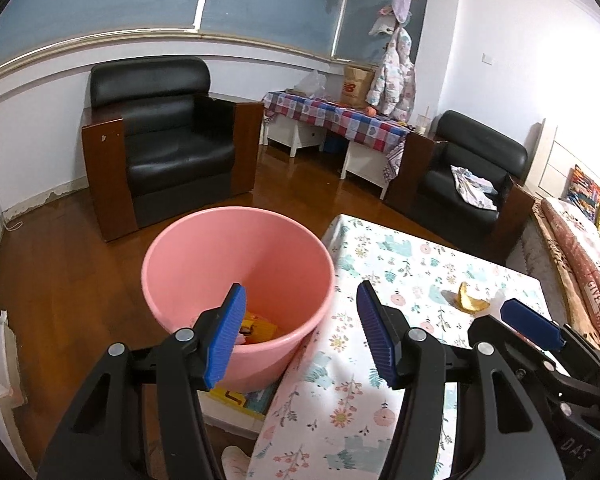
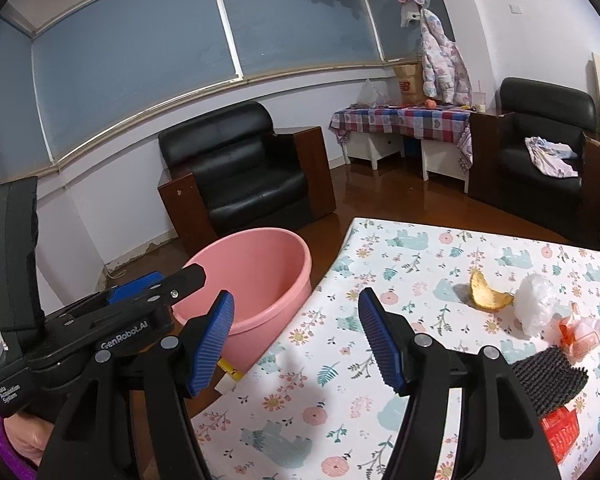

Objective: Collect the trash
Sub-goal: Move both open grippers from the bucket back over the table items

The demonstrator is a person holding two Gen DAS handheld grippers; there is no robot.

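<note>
L gripper (image 1: 302, 334) agape over pink bin (image 1: 204, 256)

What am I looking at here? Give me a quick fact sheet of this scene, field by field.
Setting: living room, table with floral cloth
Bin: pink bucket on the floor beside the table, some trash inside
Trash on table: orange peel, crumpled clear plastic bag, red-and-clear wrapper
Left gripper: open, empty, over the bucket's edge
Right gripper: open, empty
</note>
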